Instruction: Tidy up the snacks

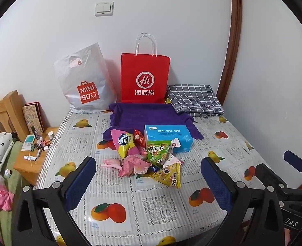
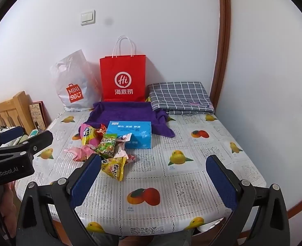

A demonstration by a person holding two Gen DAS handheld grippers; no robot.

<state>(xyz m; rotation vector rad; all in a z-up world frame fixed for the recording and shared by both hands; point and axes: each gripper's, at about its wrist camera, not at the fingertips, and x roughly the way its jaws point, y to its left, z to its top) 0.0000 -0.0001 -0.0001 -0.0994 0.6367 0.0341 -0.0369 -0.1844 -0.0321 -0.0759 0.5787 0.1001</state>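
Both tongs, left gripper and right gripper, gaped wide and empty above the table. The snack packets lay heaped mid-table, the yellow packet lying crosswise. Behind them, the blue tissue box sat half on the purple cloth tray, which held nothing else. The red paper bag stood upright at the wall, its contents hidden.

Both grippers hover above the near edge of the table, angled downward. The left gripper and right gripper stand spread wide — nothing between their fingers — side by side.
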